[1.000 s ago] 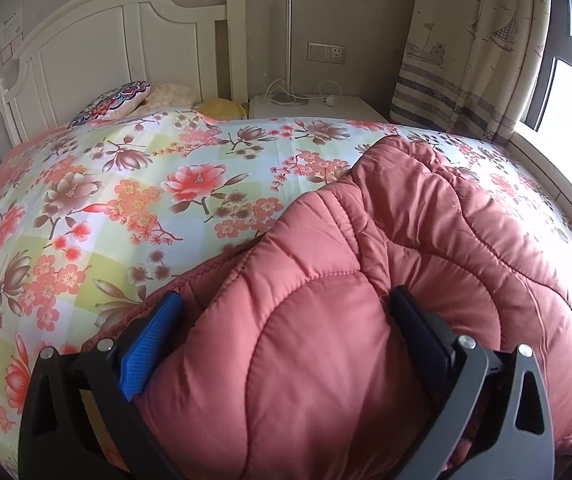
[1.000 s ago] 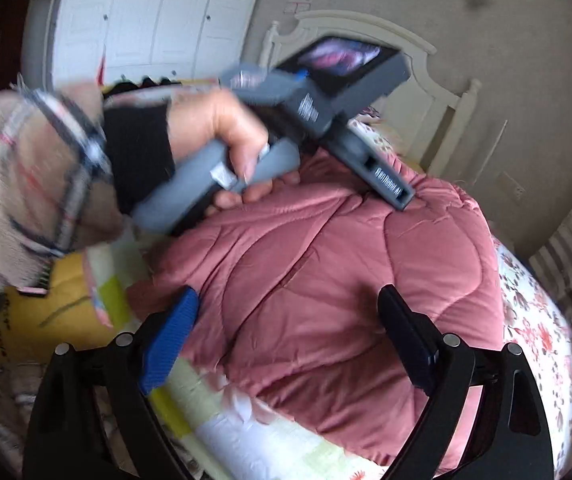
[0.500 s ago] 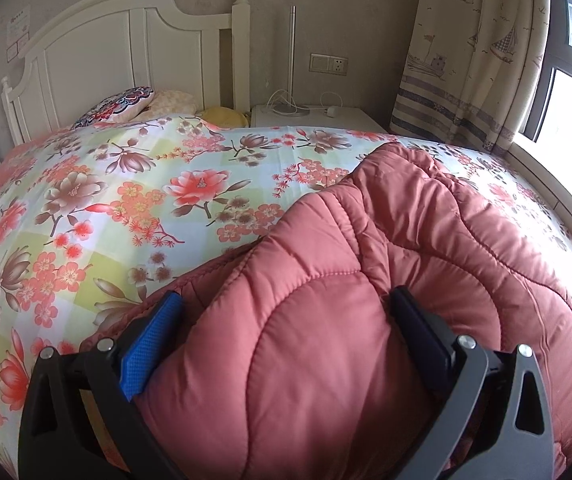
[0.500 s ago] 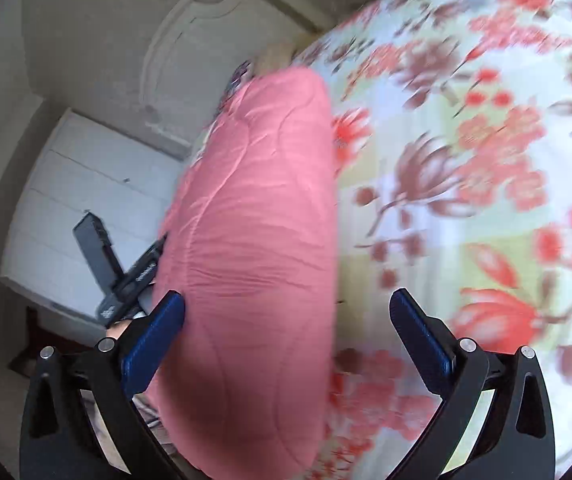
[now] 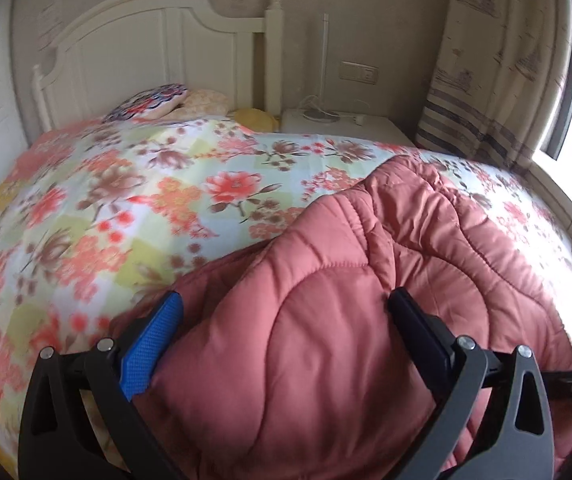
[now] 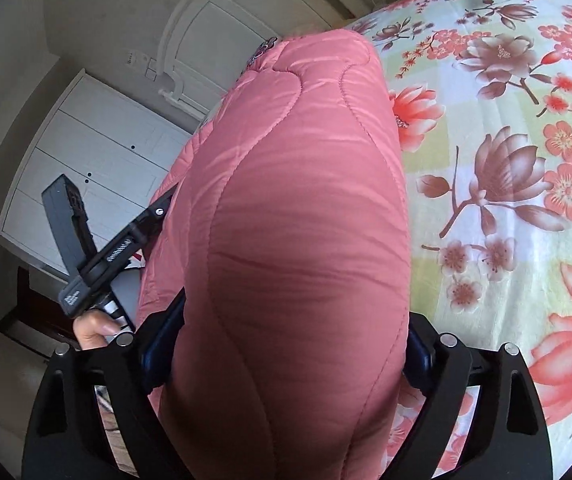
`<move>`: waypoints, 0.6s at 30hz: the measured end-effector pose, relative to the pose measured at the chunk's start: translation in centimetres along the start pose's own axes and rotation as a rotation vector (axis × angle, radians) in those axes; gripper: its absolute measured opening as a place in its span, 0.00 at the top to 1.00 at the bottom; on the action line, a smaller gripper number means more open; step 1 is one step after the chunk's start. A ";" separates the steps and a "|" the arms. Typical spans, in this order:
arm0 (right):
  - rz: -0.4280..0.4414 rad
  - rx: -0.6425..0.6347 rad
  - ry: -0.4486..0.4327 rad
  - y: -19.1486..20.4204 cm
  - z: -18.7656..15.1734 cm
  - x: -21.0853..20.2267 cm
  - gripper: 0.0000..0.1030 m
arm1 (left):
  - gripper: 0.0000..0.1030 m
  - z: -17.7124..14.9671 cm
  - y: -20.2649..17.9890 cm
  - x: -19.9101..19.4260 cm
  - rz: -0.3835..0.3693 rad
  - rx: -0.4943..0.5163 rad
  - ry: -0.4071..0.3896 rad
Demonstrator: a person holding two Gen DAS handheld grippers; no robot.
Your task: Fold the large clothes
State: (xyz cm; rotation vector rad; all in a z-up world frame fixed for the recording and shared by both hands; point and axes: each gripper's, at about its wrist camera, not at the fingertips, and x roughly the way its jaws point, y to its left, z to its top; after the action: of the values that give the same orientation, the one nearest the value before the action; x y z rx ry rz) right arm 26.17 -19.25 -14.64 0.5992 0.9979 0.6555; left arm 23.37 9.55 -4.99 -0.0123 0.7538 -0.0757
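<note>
A pink quilted padded coat (image 5: 366, 280) lies bunched on the flowered bedspread (image 5: 126, 208). My left gripper (image 5: 286, 312) stands wide open with a thick fold of the coat bulging between its fingers. In the right wrist view the coat (image 6: 298, 220) fills the gap of my right gripper (image 6: 286, 344), whose fingers press against both sides of the padded fold; the tips are partly hidden by fabric. The left gripper's body (image 6: 98, 256) and the hand holding it show at the left of that view.
A white headboard (image 5: 158, 40) and pillows (image 5: 154, 100) are at the far end of the bed. A white nightstand (image 5: 342, 124) and a curtain (image 5: 498, 60) stand at the back right. White wardrobe doors (image 6: 86, 160) are beside the bed.
My right gripper swung round to the coat's other end, moved onto the padded fold and narrowed around it. The left gripper stayed wide open and pulled back slightly.
</note>
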 end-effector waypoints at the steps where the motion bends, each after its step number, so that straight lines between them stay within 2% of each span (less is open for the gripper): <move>1: 0.002 0.003 -0.002 0.0 0.0 0.2 0.17 | 0.02 -0.3 0.3 -0.7 -0.002 -0.029 0.001; 8: 0.006 -0.004 -0.016 -0.5 -0.3 -0.8 0.17 | 0.02 -4.8 4.4 -2.2 -0.166 -0.241 0.087; 12: -0.006 -0.020 -0.021 -1.1 -1.1 -2.0 0.17 | 0.02 -7.1 7.3 -0.5 -0.336 -0.403 0.147; 14: -0.011 -0.021 -0.021 -1.2 -1.0 -2.2 0.17 | 0.02 -8.0 8.1 1.0 -0.446 -0.478 0.203; 15: -0.012 -0.019 -0.022 -1.3 -1.1 -2.2 0.16 | 0.02 -8.2 8.2 1.4 -0.488 -0.497 0.204; 18: -0.005 -0.015 -0.025 -2.1 -0.8 -1.8 0.17 | 0.02 -8.2 8.0 1.6 -0.521 -0.479 0.196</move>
State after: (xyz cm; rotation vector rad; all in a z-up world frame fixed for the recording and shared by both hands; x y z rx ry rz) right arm 25.18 -21.84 -15.44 0.5909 0.9699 0.6489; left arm 19.46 17.54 -12.33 -0.6667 0.9362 -0.3946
